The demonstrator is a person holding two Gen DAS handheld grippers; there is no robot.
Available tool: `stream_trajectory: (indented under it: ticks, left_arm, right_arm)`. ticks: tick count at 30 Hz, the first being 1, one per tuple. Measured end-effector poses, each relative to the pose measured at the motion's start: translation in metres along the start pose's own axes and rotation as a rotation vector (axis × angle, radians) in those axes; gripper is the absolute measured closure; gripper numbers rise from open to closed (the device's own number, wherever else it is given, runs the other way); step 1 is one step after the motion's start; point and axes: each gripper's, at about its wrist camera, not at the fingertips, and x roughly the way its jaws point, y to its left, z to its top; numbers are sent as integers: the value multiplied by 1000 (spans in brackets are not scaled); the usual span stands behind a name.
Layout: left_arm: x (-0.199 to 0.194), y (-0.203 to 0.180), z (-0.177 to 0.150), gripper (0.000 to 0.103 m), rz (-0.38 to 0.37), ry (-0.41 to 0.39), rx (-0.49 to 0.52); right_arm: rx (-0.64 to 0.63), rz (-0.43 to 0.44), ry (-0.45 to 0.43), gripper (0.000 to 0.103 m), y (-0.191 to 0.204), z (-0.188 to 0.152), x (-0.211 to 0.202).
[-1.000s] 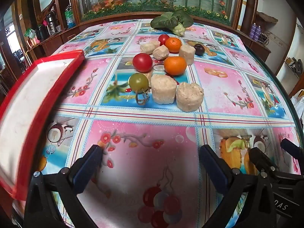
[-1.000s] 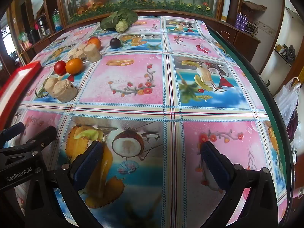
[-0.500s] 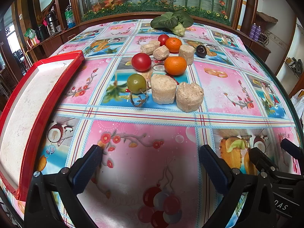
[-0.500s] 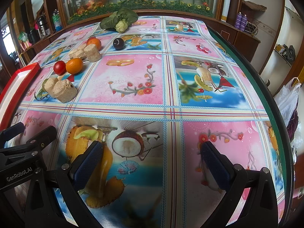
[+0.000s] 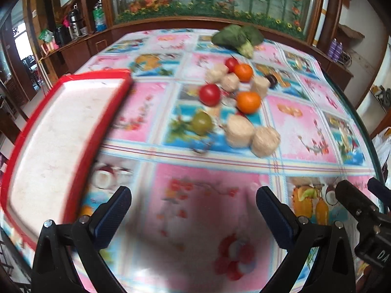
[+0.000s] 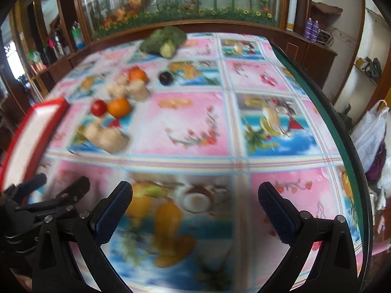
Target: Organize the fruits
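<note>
A: Listing nearest first: left gripper (image 5: 193,205), fingers spread wide, holding nothing; right gripper (image 6: 195,200) likewise, both low over the tabletop (image 5: 305,131).

B: Next?

A: Red tray (image 5: 56,131) at the left edge, bare inside, likely the drop-off. Beyond, clustered mid-table: green fruit (image 5: 201,122), red tomato (image 5: 209,94), oranges (image 5: 248,102), among beige blocks (image 5: 239,131).

B: Room?

A: Open cloth before the cluster; right side unobstructed.

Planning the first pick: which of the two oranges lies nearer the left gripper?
The orange beside the big red tomato; the other orange sits farther back, toward the leafy greens.
</note>
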Motion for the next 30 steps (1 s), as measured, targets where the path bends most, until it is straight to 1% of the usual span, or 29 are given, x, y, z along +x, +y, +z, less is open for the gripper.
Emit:
stream_trajectory:
  ticks: [3, 6, 10, 14, 21, 26, 30]
  left_arm:
    - [-13, 15, 3, 0, 14, -13, -7]
    - [-26, 27, 2, 0, 14, -22, -7]
    - [-37, 37, -1, 0, 9, -27, -2]
    - [-42, 39, -3, 0, 10, -34, 13]
    - [-50, 44, -3, 0, 15, -64, 26]
    - [-50, 44, -3, 0, 5, -58, 39]
    - [-51, 41, -4, 0, 14, -62, 48]
  right_arm:
    - [26, 34, 8, 0, 10, 5, -8]
    - [12, 49, 16, 0, 26, 4, -16]
    - [-36, 53, -10, 0, 46, 2, -31]
    - [-60, 60, -34, 0, 56, 0, -43]
    - [-86, 57, -41, 0, 64, 0, -48]
    - [-84, 53, -41, 0, 65, -1, -50]
    - [-82, 51, -42, 0, 67, -2, -50]
